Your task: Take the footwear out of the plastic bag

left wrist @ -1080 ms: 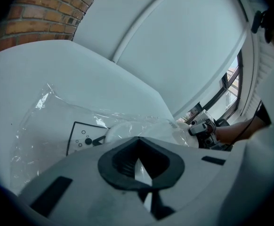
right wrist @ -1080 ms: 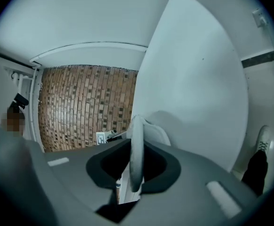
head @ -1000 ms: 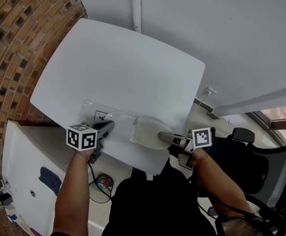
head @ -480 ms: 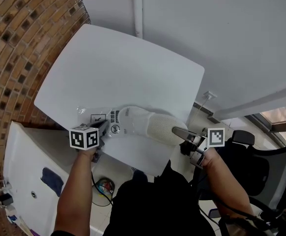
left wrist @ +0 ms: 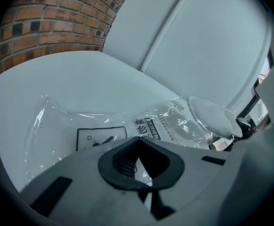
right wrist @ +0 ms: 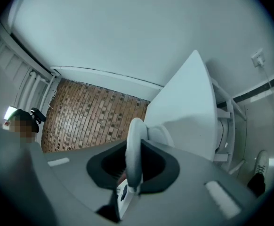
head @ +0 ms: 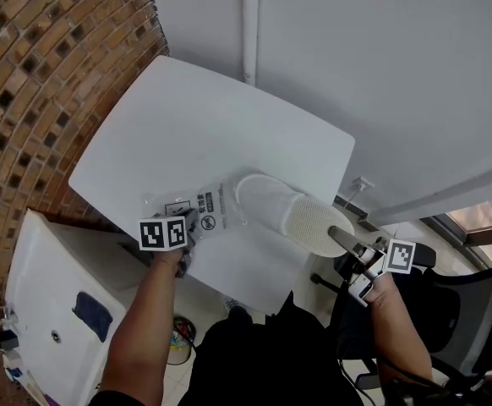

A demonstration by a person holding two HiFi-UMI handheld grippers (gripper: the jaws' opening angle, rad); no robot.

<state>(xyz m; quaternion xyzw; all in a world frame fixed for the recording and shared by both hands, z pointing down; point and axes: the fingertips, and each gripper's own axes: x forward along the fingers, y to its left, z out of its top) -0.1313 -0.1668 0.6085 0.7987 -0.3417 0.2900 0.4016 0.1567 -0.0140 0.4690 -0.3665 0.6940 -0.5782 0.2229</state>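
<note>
Two grippers are sharing the job at the near edge of the white table [head: 229, 117]. The left gripper [head: 192, 220] is pointing down at the tabletop with its jaws pressed together on the near end of the clear plastic bag [left wrist: 71, 121], pinning it there. The right gripper [head: 339, 234] is hanging out past the table's right edge, its jaws clamping the thin rim of a white slipper [head: 284, 205]; in the right gripper view that rim [right wrist: 133, 149] is standing upright between the pads.

The slipper is lying slantwise with its dotted sole [head: 318, 224] turned up and hanging over the edge, its other end by the bag's mouth; whether that end is inside the plastic I cannot tell.

Black print is showing on the bag: a boxed pictogram [left wrist: 100, 136], a strip of characters [left wrist: 155, 127] and a small round mark [head: 205, 222], none of it readable.

Beyond the bag, the tabletop is stretching away toward a brick wall [head: 43, 66] on the left and a plain white wall [head: 381, 66]. A black office chair [head: 470, 315] is sitting close behind the right gripper.
</note>
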